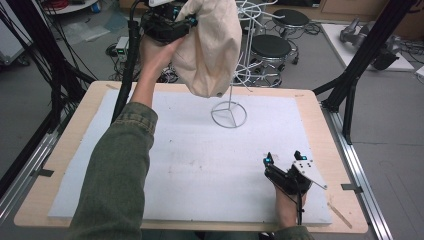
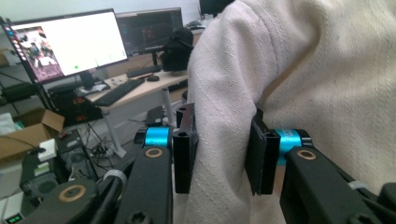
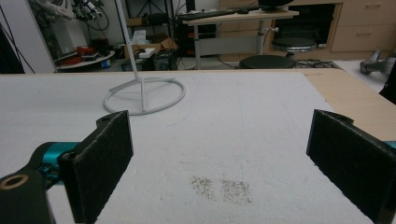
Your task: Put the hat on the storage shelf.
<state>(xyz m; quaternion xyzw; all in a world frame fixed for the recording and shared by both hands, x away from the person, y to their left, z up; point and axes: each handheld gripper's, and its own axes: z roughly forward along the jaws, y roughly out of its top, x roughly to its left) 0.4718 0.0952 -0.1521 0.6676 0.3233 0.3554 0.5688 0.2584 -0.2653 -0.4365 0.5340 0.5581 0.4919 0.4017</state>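
One right gripper (image 1: 283,158) is resting near the counter's (image 1: 320,125) front edge, its jaws spread wide around nothing. Farther off, one white wire stand (image 1: 229,114) is standing on the white mat (image 1: 200,165). Beyond, one left gripper (image 2: 224,154) is loosely straddling a fold of one cream cloth bag (image 1: 210,45) held aloft, cut off above. No writing is readable.
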